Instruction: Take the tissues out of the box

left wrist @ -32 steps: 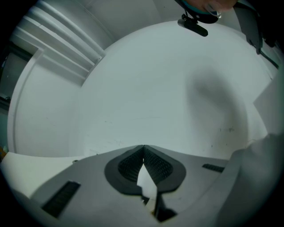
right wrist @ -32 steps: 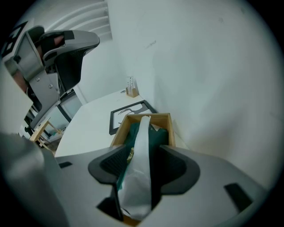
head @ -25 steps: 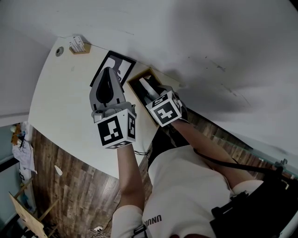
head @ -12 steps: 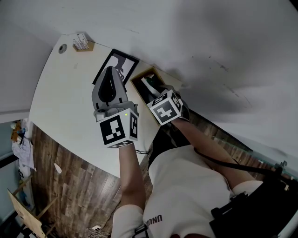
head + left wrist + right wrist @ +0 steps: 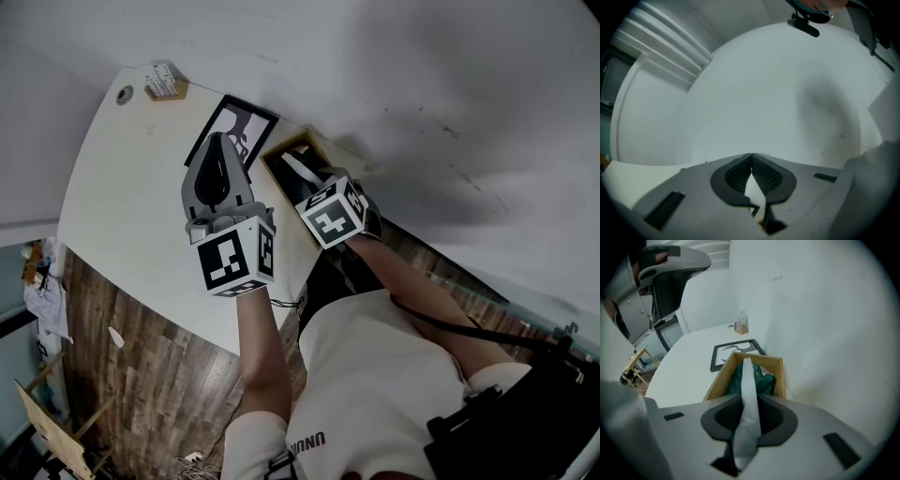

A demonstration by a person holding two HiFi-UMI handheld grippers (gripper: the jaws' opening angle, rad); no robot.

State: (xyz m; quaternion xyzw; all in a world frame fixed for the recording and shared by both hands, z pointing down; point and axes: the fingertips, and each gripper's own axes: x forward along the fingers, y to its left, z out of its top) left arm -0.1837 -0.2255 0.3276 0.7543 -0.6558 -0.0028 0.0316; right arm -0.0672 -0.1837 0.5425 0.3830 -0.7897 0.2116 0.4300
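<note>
An open wooden box [image 5: 781, 377] stands on the white table by the wall, with a green tissue packet [image 5: 764, 379] inside. A white tissue [image 5: 749, 392] rises from it as a long twisted strip. The strip runs between the pads of my right gripper [image 5: 749, 412], whose jaws are closing and press on it from both sides. In the head view the right gripper [image 5: 302, 180] hangs over the box [image 5: 277, 153], and the tissue [image 5: 298, 170] shows just ahead of it. My left gripper [image 5: 217, 142] hovers left of the box over the picture frame, shut and empty [image 5: 751, 156].
A black-framed picture [image 5: 236, 124] lies flat on the table left of the box. A small wooden holder [image 5: 161, 84] and a round grommet [image 5: 124, 95] sit at the table's far corner. The wall runs close behind the box. An office chair [image 5: 670, 273] stands beyond the table.
The right gripper's jaws have come together around the tissue strip over the box. The left gripper has stayed roughly where it was.
</note>
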